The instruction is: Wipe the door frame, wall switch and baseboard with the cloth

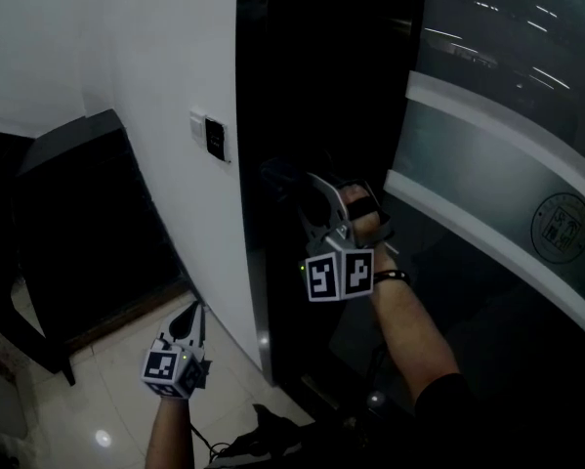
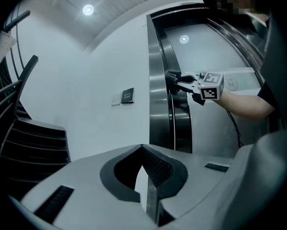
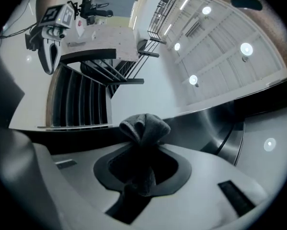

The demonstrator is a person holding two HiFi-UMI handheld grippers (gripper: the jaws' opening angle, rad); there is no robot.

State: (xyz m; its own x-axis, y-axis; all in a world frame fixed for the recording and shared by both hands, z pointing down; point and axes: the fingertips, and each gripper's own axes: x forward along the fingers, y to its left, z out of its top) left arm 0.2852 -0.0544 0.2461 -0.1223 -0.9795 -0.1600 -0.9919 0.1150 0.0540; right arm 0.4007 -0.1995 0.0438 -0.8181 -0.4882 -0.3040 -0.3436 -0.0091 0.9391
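Grey, soft and surely light, so needs only a pinch on a bunched fold; grips the cloth (image 3: 144, 127) that way in the clamped right gripper (image 3: 142, 145), up at the glossy dark door frame (image 2: 157, 95); hangs the left gripper (image 2: 144, 163) low, jaws together on nothing; beyond, shows the wall switch (image 1: 215, 138).

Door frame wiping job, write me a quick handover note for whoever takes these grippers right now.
Right gripper: jaws shut on the cloth, held up at the door frame.
Left gripper: jaws shut, empty, held low, touching nothing.
Wall switch: on the white wall left of the frame; the cloth is not on it.
Done: cannot tell how much of the frame is wiped.
Left: probably the rest of the frame, then the switch and the baseboard, which is not clearly visible.
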